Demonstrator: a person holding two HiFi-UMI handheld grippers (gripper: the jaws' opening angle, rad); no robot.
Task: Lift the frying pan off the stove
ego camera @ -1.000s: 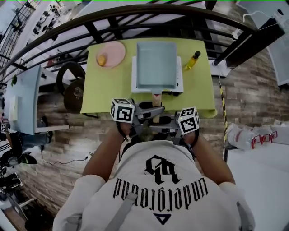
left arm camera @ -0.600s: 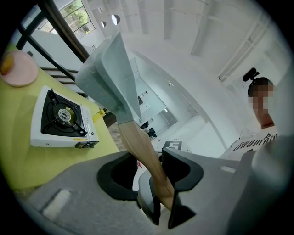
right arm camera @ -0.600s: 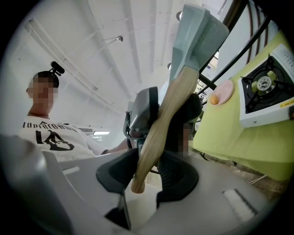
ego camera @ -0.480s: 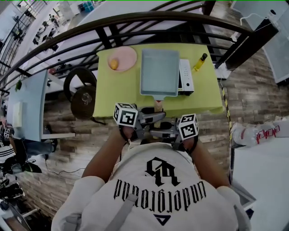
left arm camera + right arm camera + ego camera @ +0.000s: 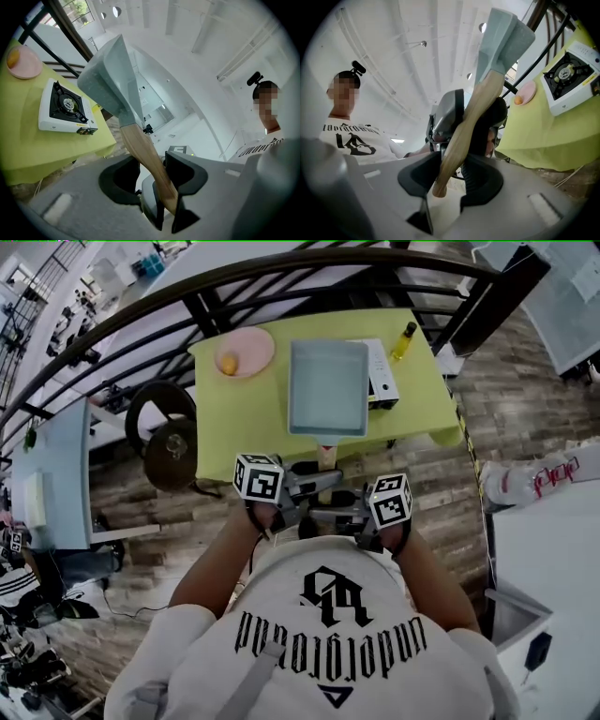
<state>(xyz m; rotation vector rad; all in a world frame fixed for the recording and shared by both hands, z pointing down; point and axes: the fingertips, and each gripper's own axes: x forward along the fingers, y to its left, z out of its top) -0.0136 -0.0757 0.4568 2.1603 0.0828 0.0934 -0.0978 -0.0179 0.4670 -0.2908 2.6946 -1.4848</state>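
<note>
The frying pan [image 5: 328,388] was held in the air, clear above the stove [image 5: 383,371] on the desk [image 5: 234,418]. It was carried by its wooden handle [image 5: 145,157], on which the left hand-held gripper [image 5: 152,178] was clamped. The jaws of the right hand-held gripper [image 5: 450,178] were being opened with the handle's end between them and touched by both pads. Were that hold lost, the pan could be twisted in the single grip and dropped onto the stove.
</note>
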